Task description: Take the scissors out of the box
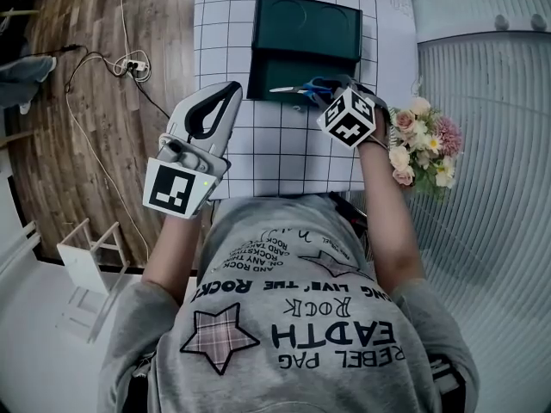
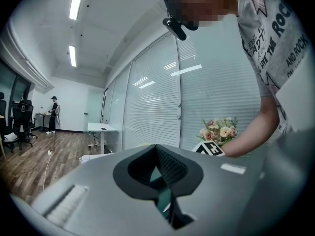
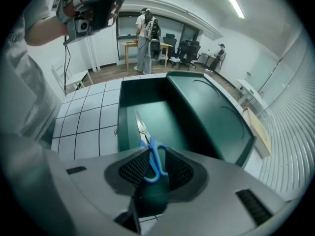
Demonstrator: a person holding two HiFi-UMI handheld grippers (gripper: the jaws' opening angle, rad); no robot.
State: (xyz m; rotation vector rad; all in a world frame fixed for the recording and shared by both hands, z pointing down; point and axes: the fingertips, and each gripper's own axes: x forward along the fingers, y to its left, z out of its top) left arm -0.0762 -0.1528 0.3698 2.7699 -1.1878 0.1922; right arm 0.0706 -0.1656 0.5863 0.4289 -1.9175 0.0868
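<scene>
Right gripper view: the scissors (image 3: 150, 150) lie inside the green box (image 3: 170, 113), along the wall nearest the person. Their long axis follows that wall. The blades point away from the right gripper (image 3: 156, 170) and the blue handles point toward it. This gripper's jaws stand spread, astride a handle loop. The left gripper (image 2: 157, 154), held apart from the box, has its jaws pressed together with nothing between them.

The right tongs (image 3: 156, 170) point steeply down at an open dark green box (image 3: 170, 119). Their jaws stand apart. The blue handle of the scissors (image 3: 150, 154) sits between the pads (image 3: 132, 170); the blades point into the box. The lid (image 3: 216, 117) lies open at the right. The box rests on a grid-lined worktop (image 3: 88, 127).
</scene>
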